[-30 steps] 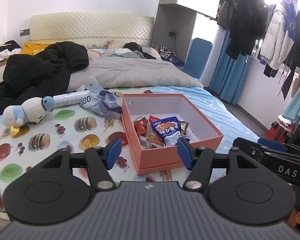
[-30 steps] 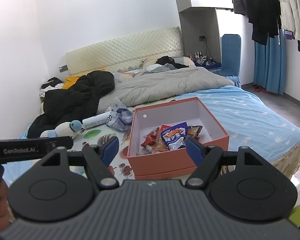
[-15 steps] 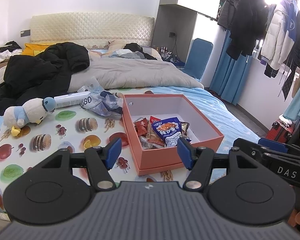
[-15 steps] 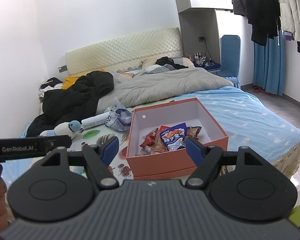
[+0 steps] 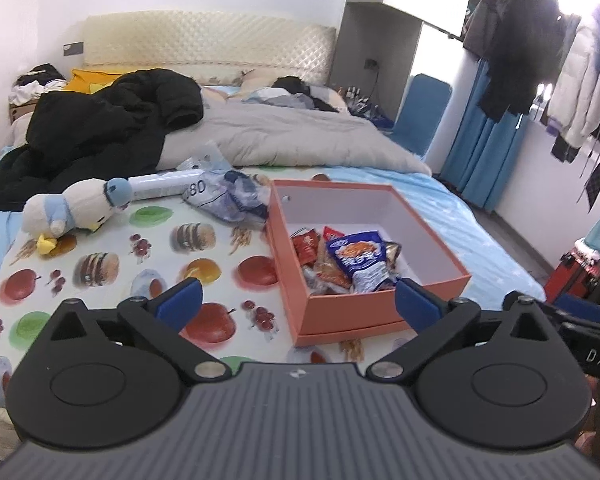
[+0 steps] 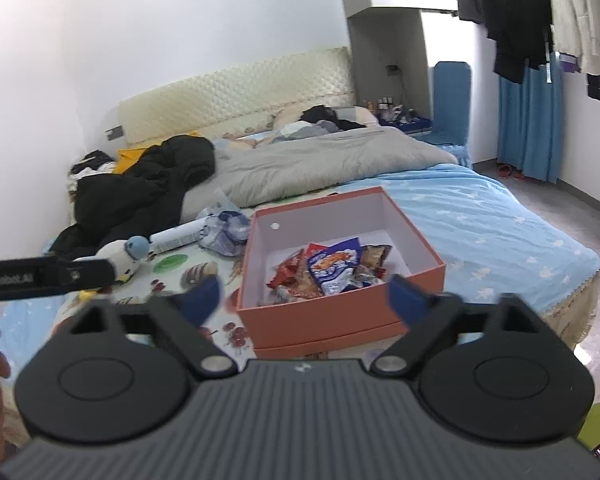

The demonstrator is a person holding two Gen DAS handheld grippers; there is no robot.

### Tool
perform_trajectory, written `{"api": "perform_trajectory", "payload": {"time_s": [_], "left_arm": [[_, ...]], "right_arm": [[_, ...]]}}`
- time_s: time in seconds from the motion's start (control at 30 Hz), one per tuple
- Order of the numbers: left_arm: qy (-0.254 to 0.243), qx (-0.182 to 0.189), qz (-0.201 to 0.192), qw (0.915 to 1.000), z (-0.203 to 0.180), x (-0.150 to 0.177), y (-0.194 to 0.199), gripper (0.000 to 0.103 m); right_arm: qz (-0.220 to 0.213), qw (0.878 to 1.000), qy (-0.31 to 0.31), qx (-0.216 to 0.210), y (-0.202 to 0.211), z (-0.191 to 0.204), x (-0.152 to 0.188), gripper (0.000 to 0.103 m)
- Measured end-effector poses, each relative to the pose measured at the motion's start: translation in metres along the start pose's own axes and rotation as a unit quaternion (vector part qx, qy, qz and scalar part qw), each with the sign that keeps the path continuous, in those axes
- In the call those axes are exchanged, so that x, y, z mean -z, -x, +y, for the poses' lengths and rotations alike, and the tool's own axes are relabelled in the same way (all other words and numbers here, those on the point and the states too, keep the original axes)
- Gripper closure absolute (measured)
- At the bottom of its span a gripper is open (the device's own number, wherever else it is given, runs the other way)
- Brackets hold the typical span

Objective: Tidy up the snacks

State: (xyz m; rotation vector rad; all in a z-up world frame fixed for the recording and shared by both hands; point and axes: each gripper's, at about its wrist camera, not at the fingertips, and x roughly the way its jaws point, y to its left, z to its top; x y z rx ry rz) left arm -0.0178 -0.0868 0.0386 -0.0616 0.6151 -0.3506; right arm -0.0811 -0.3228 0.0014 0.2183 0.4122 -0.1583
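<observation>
An orange open box (image 5: 348, 314) stands on the fruit-print sheet and holds several snack packets, with a blue one (image 5: 360, 262) on top and a red one (image 5: 306, 244) beside it. My left gripper (image 5: 298, 305) hovers short of the box's near wall. Its jaws are opening and nothing is between them. In the right wrist view the same box (image 6: 324, 322) and blue packet (image 6: 332, 266) lie just ahead. My right gripper (image 6: 303, 300) is also opening, with nothing between its blue pads (image 6: 404, 300).
A plush toy (image 5: 76, 208), a white tube (image 5: 160, 186) and a crumpled plastic bag (image 5: 224, 196) lie left of the box. Behind are a black jacket (image 5: 100, 132) and a grey duvet (image 5: 280, 136). Hanging clothes (image 5: 540, 60) and a red suitcase (image 5: 576, 276) are at the right.
The jaws of both grippers have spread wider apart. Neither hand has shifted noticeably, and the box and snacks lie as before.
</observation>
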Motion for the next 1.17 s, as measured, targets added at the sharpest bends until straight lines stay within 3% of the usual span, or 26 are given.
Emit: {"api": "perform_trajectory", "payload": {"time_s": [0.3,0.73,0.83,1.17], "left_arm": [[-0.010,-0.014,0.005,0.9998,0.003,0.006,-0.004,0.000],[-0.007,-0.017,0.010,0.9998,0.017,-0.013,-0.034,0.000],[-0.009,-0.014,-0.006,0.9998,0.018,-0.014,-0.039,0.000],[0.007,-0.005,0.008,0.9999,0.024,-0.020,-0.058,0.000]], "right_arm": [[0.007,1.000,0.003,-0.008,-0.006,0.004,0.004,0.000],[0.012,1.000,0.005,0.002,-0.036,0.014,-0.008,0.000],[0.020,1.000,0.004,0.004,-0.045,0.015,-0.009,0.000],[0.029,0.999,0.008,0.013,-0.061,0.015,-0.013,0.000]]}}
